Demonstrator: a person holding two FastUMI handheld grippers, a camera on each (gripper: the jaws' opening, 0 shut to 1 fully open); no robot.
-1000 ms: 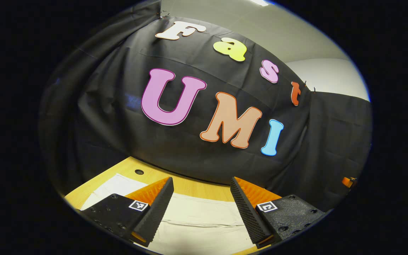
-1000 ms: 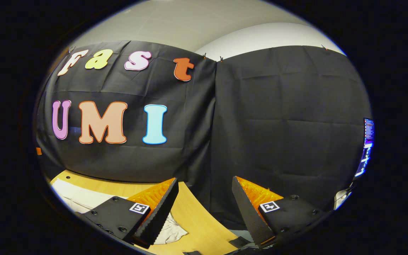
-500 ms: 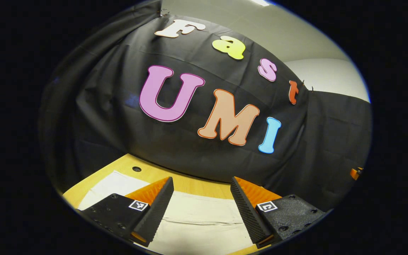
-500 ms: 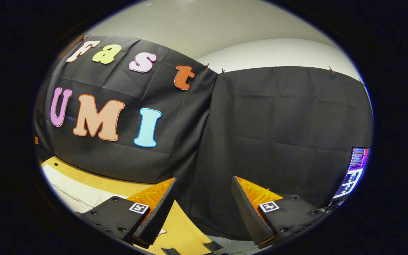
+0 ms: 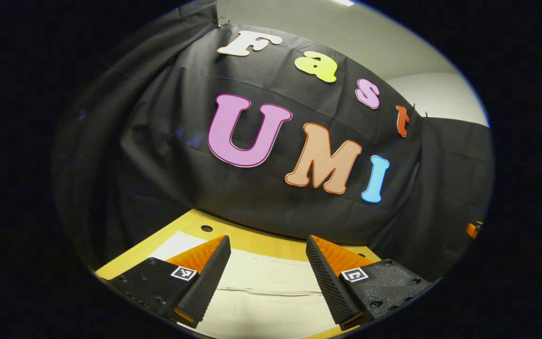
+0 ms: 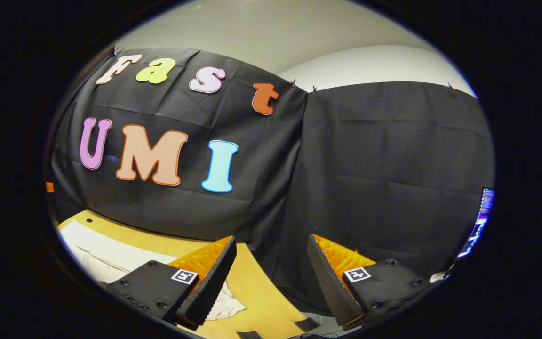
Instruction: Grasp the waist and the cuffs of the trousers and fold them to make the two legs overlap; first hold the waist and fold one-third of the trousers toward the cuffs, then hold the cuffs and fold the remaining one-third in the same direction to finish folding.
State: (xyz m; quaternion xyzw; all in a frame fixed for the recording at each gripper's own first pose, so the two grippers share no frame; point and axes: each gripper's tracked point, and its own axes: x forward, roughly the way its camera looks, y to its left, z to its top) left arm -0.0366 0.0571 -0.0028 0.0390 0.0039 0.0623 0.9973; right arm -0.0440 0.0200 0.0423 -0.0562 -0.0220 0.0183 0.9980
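While its fingers (image 5: 214,278) stand wide apart with nothing between them, the left gripper (image 5: 267,282) hangs above the pale trousers (image 5: 271,294), which lie flat on the wooden desk (image 5: 252,238); the cloth stretches crosswise through the left gripper view, its long axis running from the lower right toward the upper left, where a squared end (image 5: 172,242) stops near a small round hole (image 5: 206,228) in the desk, though whether that end is waist or cuffs cannot be told; a faint crease line (image 5: 271,291) crosses the fabric between the fingers; behind the desk hangs the black cloth wall (image 5: 167,155).

At the right gripper (image 6: 271,282), the fingers (image 6: 212,282) are likewise spread wide and hold nothing; the gap between them looks onto the bare wooden desk (image 6: 261,306) and the black cloth wall (image 6: 384,165); the trousers (image 6: 97,249) lie off to the left in the right gripper view, running away toward the far left edge, with a rumpled end (image 6: 226,306) just beside the left-hand finger; this view also takes in the desk's rounded right edge and a lit screen (image 6: 480,221) at the far right.
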